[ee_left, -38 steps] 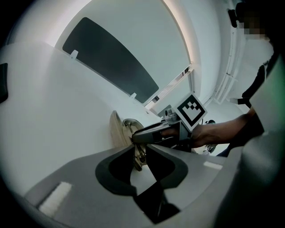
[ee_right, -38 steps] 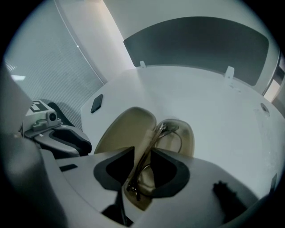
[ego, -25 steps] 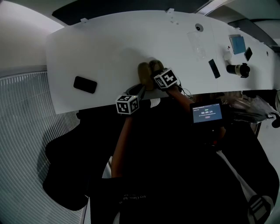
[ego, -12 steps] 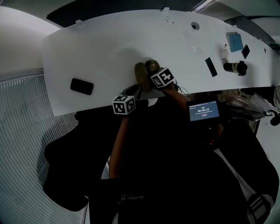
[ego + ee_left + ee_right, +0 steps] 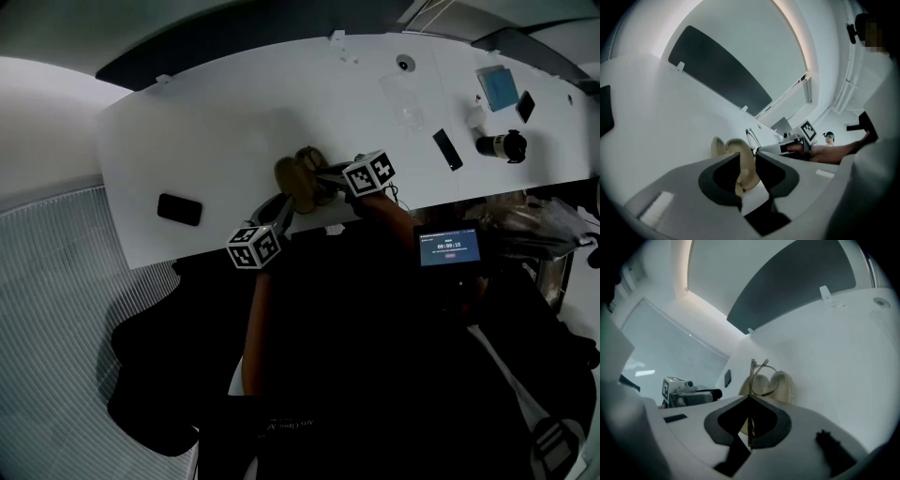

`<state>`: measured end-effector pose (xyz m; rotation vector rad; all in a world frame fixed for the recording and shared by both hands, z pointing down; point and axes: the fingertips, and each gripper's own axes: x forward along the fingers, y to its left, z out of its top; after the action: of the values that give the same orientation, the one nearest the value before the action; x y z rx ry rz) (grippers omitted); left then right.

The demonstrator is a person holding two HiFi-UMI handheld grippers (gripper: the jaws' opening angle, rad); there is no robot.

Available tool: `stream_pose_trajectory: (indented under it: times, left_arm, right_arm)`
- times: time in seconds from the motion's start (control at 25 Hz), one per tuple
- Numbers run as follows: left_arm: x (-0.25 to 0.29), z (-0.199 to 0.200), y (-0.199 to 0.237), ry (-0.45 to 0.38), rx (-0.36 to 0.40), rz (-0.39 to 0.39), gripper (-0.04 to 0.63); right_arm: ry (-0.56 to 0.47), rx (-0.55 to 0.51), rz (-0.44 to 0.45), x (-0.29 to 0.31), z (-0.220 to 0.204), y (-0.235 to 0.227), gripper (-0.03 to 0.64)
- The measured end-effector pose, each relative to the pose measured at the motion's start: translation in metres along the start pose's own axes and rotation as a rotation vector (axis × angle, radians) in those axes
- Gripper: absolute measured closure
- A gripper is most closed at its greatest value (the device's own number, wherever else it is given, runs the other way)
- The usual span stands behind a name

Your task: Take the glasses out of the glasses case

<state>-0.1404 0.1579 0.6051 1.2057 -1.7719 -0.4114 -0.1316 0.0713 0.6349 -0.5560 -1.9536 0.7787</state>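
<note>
The tan glasses case (image 5: 298,178) lies open near the white table's (image 5: 206,131) front edge. My left gripper (image 5: 284,204) reaches in from the left. In the left gripper view its jaws (image 5: 747,157) pinch the rim of one case shell (image 5: 744,169) and are opening slightly. My right gripper (image 5: 325,172) comes from the right. In the right gripper view its jaws (image 5: 749,401) are closing on a thin part of the wire-framed glasses (image 5: 761,373), which stand up above the case (image 5: 783,386). The frame (image 5: 751,138) also shows in the left gripper view.
A black phone (image 5: 179,209) lies left of the case. At the table's far right are a black bar (image 5: 446,149), a dark cylinder (image 5: 497,145), a blue item (image 5: 497,89) and a clear cup (image 5: 400,98). A device with a lit screen (image 5: 450,247) sits at my chest.
The right gripper has turned and drawn back to the right of the case, which now shows more fully. Both grippers have lifted a little. The left gripper still holds the case.
</note>
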Motion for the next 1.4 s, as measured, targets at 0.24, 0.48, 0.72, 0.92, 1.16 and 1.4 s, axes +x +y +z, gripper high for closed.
stream_pose_trajectory:
  times: [0.24,0.48,0.72,0.92,1.16,1.4]
  left_arm:
    - [0.003,0.060,-0.069,-0.091,-0.075,-0.310,0.476]
    - [0.031,0.077,-0.147,0.023,-0.054,-0.644,0.476]
    - [0.059,0.076,-0.172,0.032,-0.140,-0.722,0.485]
    - [0.073,0.068,-0.187,0.103,-0.134,-0.769,0.514]
    - [0.101,0.074,-0.197,0.111,-0.053,-0.674,0.558]
    - [0.109,0.080,-0.201,0.114,0.100,-0.586,0.566]
  right_arm:
    - [-0.200,0.022,0.433,-0.066,0.041,0.071,0.597]
    - [-0.343,0.006,0.729,-0.132,0.063,0.103,0.597]
    - [-0.400,0.013,0.789,-0.166,0.061,0.089,0.597]
    - [-0.400,0.035,0.828,-0.182,0.054,0.079,0.597]
    - [-0.496,0.020,0.758,-0.198,0.061,0.058,0.595]
    - [-0.552,0.013,0.698,-0.202,0.064,0.046,0.594]
